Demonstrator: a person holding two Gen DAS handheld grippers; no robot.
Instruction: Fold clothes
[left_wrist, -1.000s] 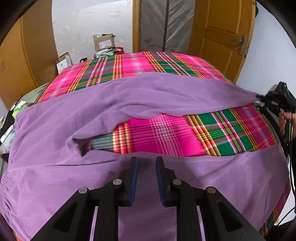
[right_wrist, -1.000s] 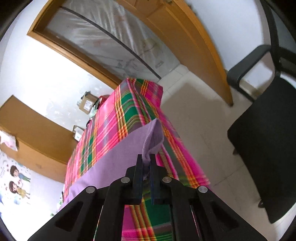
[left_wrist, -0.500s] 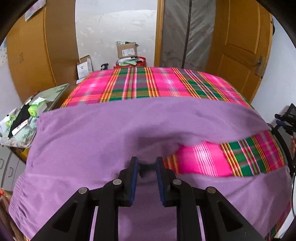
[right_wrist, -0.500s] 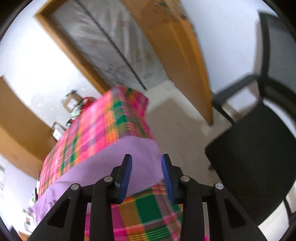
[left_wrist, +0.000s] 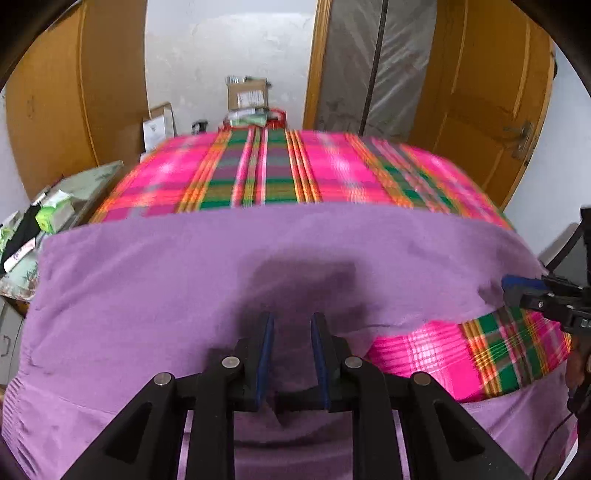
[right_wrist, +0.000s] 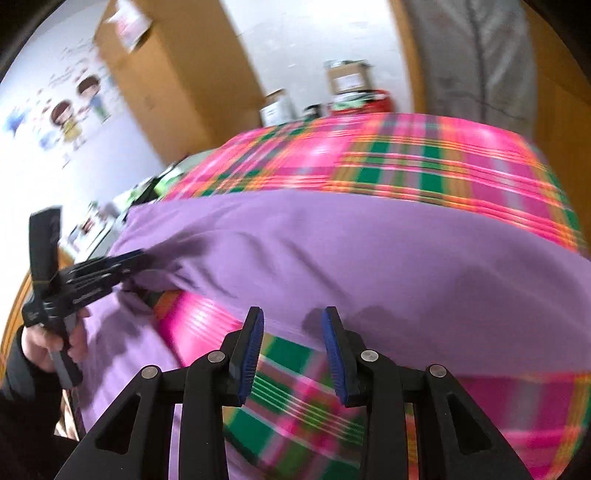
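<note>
- Left gripper (left_wrist: 291, 334): jaws part-way apart, blue pads bare, low over the near middle of the purple garment (left_wrist: 221, 280); nothing pinched between them in the left wrist view.
- Right wrist view: the left gripper (right_wrist: 136, 258) sits at the garment's left fold; whether it touches the cloth there is blurred.
- Right gripper (right_wrist: 291, 328): jaws wide, nothing between the pads; beneath them purple cloth and plaid.
- Purple garment (right_wrist: 351, 251): folded over itself across the near half of the surface, near edge hanging off the front.
- Plaid cloth (left_wrist: 280, 173) covers the surface; a patch shows at near right under the fold.
- Far side: cardboard boxes (left_wrist: 246, 92), wooden door (left_wrist: 487, 92).
</note>
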